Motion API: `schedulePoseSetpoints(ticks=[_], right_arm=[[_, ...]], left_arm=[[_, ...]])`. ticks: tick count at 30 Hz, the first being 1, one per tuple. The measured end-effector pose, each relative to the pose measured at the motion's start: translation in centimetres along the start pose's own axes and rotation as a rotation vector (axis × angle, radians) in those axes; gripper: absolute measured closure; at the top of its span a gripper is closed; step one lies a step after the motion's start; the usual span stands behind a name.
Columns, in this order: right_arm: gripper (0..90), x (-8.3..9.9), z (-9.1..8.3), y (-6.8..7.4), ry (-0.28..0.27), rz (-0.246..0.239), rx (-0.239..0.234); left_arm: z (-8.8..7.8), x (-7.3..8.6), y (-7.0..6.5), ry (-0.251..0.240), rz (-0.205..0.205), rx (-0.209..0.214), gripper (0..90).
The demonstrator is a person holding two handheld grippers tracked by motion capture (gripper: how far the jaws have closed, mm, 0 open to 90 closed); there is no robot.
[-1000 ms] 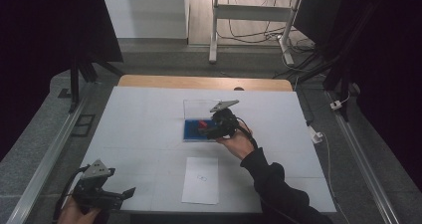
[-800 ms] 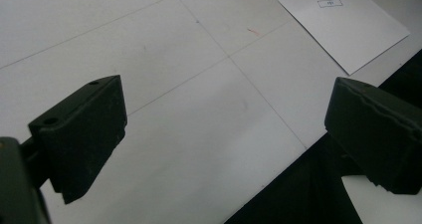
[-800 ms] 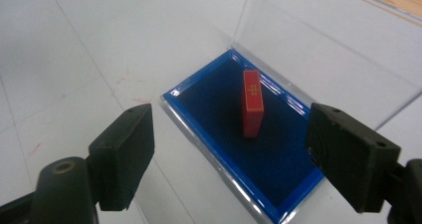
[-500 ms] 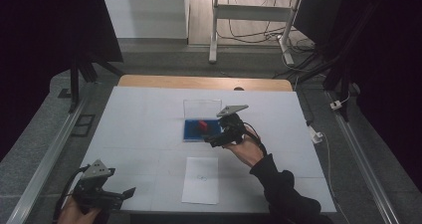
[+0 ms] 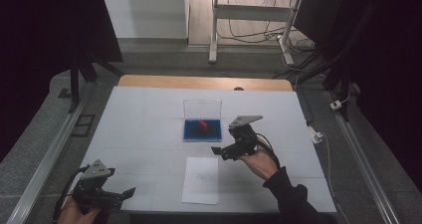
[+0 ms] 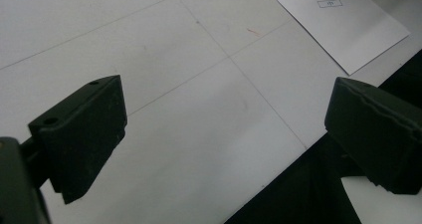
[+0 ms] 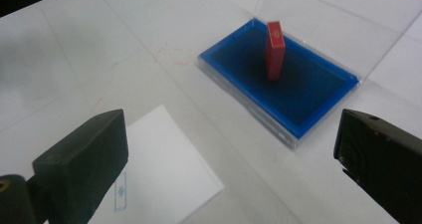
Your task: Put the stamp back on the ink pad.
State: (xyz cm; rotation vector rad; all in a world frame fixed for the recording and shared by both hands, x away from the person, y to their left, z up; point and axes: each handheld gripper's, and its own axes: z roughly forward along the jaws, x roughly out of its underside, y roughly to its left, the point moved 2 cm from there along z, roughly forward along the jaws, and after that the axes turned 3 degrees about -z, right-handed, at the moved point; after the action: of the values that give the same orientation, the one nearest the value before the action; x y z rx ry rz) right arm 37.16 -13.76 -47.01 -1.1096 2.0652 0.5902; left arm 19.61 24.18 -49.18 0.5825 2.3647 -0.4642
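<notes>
A small red stamp block stands upright on a blue ink pad in a clear case with its lid raised. My right gripper hovers to the right of and nearer than the pad, well clear of the block. Its jaws have just been opening and now stand wide with nothing between them. A white paper sheet with a small stamped mark lies in front of the pad. My left gripper rests open and empty at the front left edge.
The white table top spreads around the pad and sheet. Its front edge runs right under the left gripper's jaws. Grey floor and rails flank the table, and a desk frame with cables stands beyond the far edge.
The right gripper opened, let go of the red block on the pad, and drew back toward the front right. The left gripper stayed put.
</notes>
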Motion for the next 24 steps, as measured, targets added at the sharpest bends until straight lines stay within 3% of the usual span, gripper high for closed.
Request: schedulePoseSetpoints(ticks=[11, 15, 24], right_arm=[[0.0, 2.5, -4.0, 0.5, -0.01, 0.006, 0.03], [0.0, 4.0, -5.2, 0.5, -0.004, 0.03, 0.029], [0.0, 6.4, -8.2, 0.8, -0.053, 0.03, 0.103]], left_arm=[[0.0, 0.0, 0.0, 0.001, -0.003, 0.003, 3.6], [0.0, -0.1, 0.0, 0.003, -0.001, 0.0, 3.7], [0.0, 0.0, 0.0, 0.003, -0.002, 0.0, 3.7]])
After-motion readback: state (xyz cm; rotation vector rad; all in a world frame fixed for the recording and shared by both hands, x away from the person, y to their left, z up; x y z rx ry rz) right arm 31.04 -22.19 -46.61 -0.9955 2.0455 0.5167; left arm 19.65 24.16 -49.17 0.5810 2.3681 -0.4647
